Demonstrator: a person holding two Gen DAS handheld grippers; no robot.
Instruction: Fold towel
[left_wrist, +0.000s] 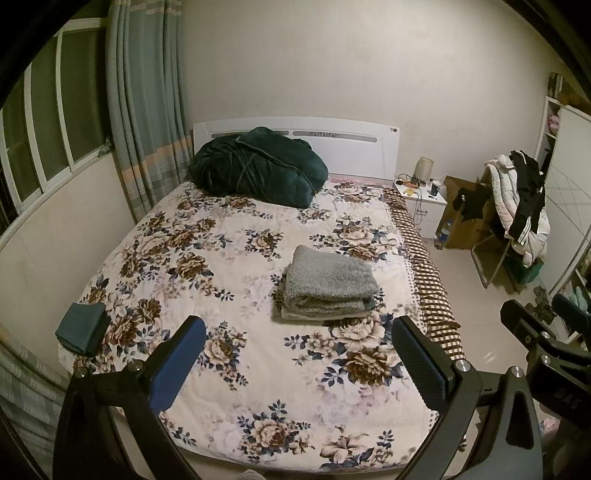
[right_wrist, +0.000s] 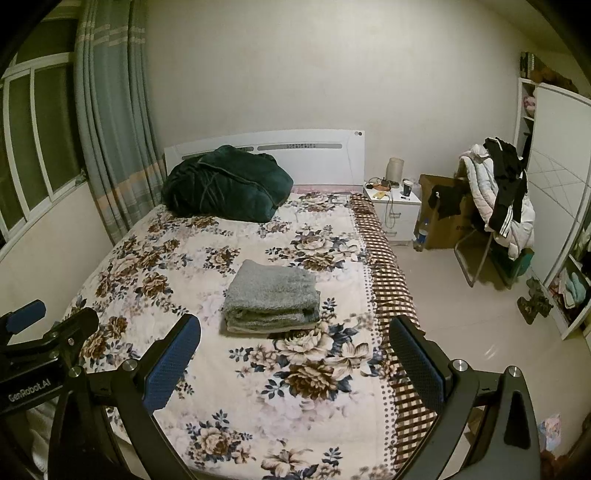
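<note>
A grey towel (left_wrist: 328, 286) lies folded in a thick stack on the floral bedspread (left_wrist: 229, 258), right of the bed's middle. In the right wrist view the same towel (right_wrist: 272, 295) sits just beyond the fingers. My left gripper (left_wrist: 299, 354) hovers over the foot of the bed, open, nothing between its blue-padded fingers (left_wrist: 177, 369). My right gripper (right_wrist: 295, 354) is open too, held above the bed's near right part, well short of the towel. Each gripper shows at the edge of the other's view.
A dark green blanket (left_wrist: 258, 166) is heaped by the white headboard. A small folded teal cloth (left_wrist: 83, 328) lies at the bed's left edge. Right of the bed stand a white nightstand (left_wrist: 421, 203), a cardboard box and a chair piled with clothes (left_wrist: 517, 206). Curtains and a window are left.
</note>
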